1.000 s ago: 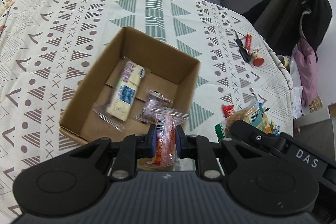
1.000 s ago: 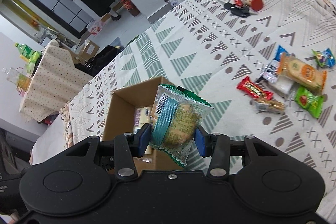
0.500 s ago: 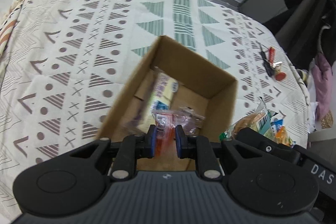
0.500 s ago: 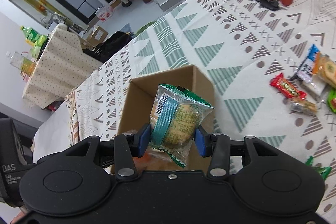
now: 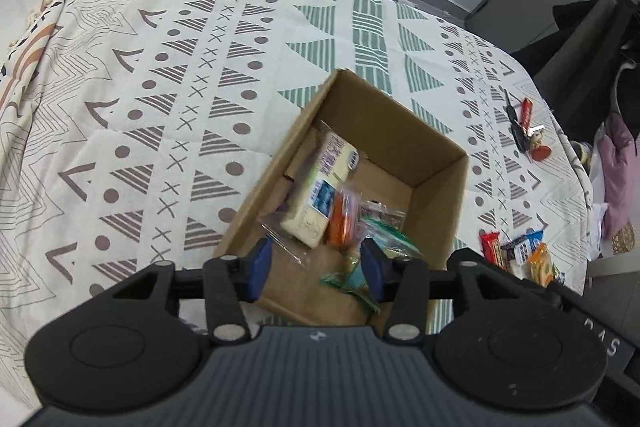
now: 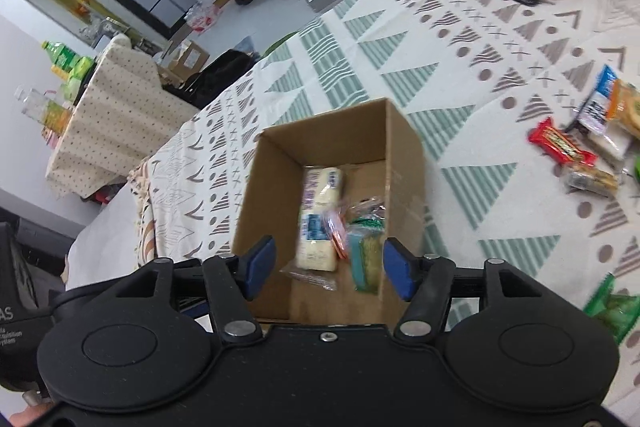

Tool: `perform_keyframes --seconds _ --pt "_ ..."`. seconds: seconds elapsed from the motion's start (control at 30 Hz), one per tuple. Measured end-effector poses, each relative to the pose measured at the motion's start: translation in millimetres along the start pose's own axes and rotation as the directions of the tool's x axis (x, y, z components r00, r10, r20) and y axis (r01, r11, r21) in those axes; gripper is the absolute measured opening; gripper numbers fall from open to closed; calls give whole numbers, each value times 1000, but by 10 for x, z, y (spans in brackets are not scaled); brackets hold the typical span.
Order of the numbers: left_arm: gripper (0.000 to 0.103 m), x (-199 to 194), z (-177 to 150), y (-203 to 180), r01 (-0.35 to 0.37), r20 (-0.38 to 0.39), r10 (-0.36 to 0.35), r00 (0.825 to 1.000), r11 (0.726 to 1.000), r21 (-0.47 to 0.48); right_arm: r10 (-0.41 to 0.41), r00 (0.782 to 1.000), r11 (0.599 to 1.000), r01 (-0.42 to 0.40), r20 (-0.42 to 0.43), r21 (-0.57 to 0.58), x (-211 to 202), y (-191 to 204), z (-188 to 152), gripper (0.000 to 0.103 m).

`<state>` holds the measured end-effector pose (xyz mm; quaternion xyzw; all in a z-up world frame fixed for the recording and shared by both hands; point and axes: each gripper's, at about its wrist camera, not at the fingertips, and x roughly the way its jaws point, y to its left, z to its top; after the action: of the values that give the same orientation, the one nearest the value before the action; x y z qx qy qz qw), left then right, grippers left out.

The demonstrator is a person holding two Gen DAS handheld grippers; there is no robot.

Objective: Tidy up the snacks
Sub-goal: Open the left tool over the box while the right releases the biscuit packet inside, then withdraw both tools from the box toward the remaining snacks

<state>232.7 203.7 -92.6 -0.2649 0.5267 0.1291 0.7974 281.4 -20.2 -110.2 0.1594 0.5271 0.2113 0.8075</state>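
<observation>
Both grippers let go since a moment ago, left gripper (image 5: 316,269) and right gripper (image 6: 326,269) now spread wide and empty over the cardboard box (image 5: 436,147), with orange packet (image 5: 342,217) and green-wrapped biscuit (image 6: 366,259) lying inside by the yellow bar (image 5: 320,199).

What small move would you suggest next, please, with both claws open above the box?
Probably swing the right claw toward the loose snacks on the cloth: both claws are open and empty, and the box already holds several packets.
</observation>
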Motion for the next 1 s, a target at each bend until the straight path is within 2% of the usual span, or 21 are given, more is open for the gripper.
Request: perform_keyframes --seconds 0.13,0.4,0.6,1.0 --pt "61 -43 -84 -67 3 2 -3 1000 1000 4 -15 1000 1000 14 10 21 -113 -131 -48 61" --pt "83 -115 -287 -274 -2 11 1 1000 999 35 -40 999 998 39 33 52 -368 -425 -138 71" --pt "84 -151 -439 -450 1 9 -2 1000 998 59 -44 998 997 41 48 70 -553 -622 -207 76" --pt "84 -164 -714 -879 13 9 -14 1000 993 116 -54 996 992 45 74 114 -871 -1063 -263 76"
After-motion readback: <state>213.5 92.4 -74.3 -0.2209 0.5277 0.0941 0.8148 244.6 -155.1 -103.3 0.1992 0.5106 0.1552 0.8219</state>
